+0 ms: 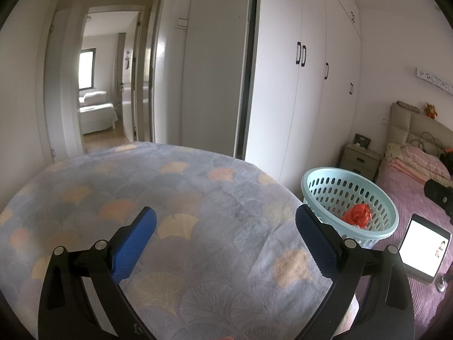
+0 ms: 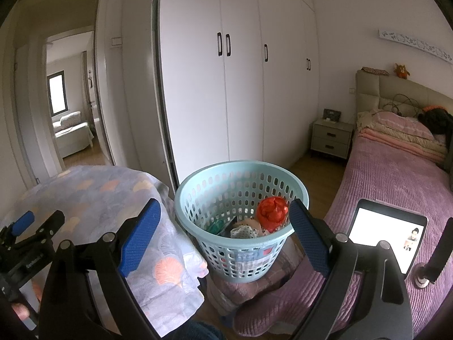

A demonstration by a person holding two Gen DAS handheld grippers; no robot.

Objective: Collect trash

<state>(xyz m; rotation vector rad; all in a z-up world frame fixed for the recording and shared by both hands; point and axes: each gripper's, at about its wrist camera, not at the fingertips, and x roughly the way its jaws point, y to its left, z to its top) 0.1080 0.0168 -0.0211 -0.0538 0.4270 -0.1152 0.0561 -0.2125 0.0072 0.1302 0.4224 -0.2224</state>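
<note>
Basket: pale blue perforated plastic basket point(image 2: 240, 215), crumpled red wrapper point(image 2: 272, 212) inside.
Right gripper point(image 2: 225, 223): nearest, directly before basket, spread wide, empty.
Left gripper point(image 1: 225, 236): left of basket, agape, empty.

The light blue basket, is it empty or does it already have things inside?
Not empty. The basket holds a crumpled red-orange bag and a few other pieces of trash at the bottom, well below the rim.

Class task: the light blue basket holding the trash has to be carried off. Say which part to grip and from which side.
Grip the basket's rim, coming from above on the near side. The rim is a stiff rolled band, open and facing up; the perforated walls taper downward and would likely slip.
</note>
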